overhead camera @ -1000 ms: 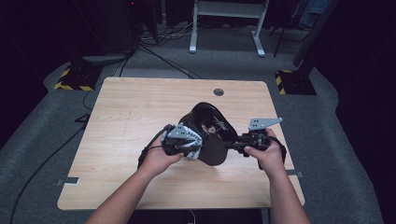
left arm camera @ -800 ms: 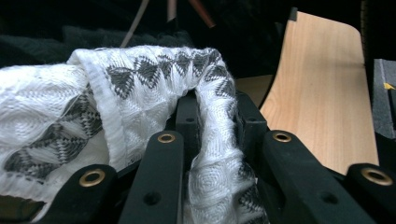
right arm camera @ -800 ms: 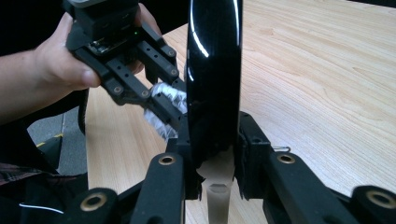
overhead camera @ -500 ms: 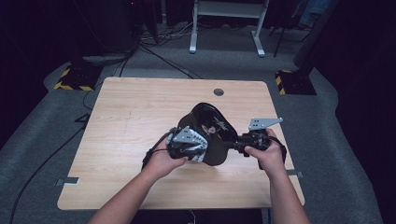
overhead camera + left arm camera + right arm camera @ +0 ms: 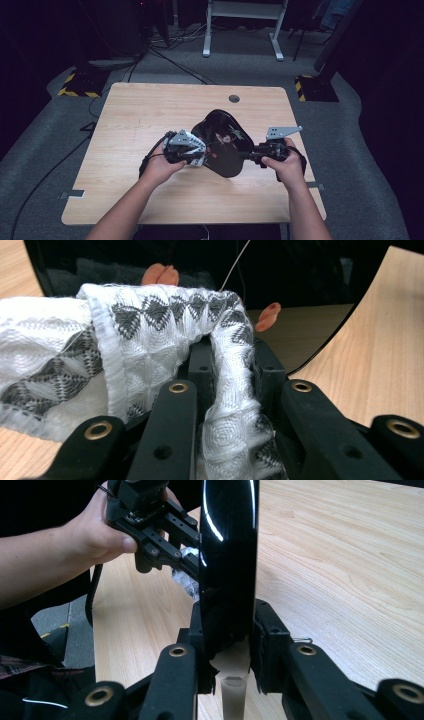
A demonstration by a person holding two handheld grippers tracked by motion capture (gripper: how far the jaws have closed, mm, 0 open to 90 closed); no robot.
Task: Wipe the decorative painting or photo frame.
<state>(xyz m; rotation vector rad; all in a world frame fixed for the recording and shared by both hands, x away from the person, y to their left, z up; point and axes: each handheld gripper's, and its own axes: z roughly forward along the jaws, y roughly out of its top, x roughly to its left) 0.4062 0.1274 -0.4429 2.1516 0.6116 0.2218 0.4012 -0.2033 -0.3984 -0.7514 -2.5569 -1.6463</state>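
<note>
The work in hand looks like wiping a black tray [image 5: 223, 142] with a cloth [image 5: 150, 335]. Both grips are made, and the wiping seems under way; how much of the glossy face is done I cannot tell, since no dirt or streaks show on it.

The right tool [image 5: 227, 630] is clamped on the tray's rim, holding it on edge above the worktop [image 5: 150, 107], the tray rising straight up between its jaws. The left tool [image 5: 235, 365] is closed on the white and grey patterned cloth, which bunches over its jaws and lies against the tray's black face just ahead. In the high view the left tool [image 5: 187, 147] sits at the tray's left side and the right tool [image 5: 252, 152] at its right, near the worktop's middle.
</note>
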